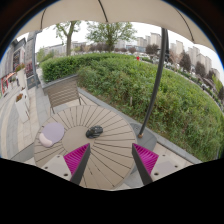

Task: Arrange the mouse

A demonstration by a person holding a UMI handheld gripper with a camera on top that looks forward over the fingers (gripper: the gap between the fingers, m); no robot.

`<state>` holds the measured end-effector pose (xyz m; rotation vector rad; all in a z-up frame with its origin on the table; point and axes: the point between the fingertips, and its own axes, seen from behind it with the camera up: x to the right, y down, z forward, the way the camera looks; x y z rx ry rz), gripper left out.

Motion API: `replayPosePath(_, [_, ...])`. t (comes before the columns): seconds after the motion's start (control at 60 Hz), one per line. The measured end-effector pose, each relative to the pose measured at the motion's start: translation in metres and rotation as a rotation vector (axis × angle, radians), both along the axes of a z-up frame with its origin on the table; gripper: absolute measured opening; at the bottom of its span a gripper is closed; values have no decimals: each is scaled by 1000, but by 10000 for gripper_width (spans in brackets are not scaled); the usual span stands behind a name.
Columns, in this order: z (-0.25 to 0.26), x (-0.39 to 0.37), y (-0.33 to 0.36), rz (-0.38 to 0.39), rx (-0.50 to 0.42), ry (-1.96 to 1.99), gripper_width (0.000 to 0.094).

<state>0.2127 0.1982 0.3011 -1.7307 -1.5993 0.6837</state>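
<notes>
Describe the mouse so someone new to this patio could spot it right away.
Find the round slatted wooden table under the umbrella, with a wooden chair behind it. The mouse lies near the table's middle, beyond the open tongs. It is small, dark and rounded, unlike the pale lilac object near the chair.

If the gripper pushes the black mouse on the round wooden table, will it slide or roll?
The mouse looks low and flat-bottomed, so it would probably slide, not roll. The slatted table may catch it slightly at the gaps. It seems rigid and light. The hand-held gripper is open, short of it.
</notes>
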Motion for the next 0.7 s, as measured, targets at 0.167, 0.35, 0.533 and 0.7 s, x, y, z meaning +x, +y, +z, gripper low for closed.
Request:
replayPosePath(0.167, [-30,3,-57,49,-25,-11,854])
replayPosePath(0.35, [-64,1,-103,79,-24,16,855])
replayPosePath(0.533, [-109,-17,-122,87,3,77,854])
replayPosePath(0.7, [-155,-49,-127,77,9,123,855])
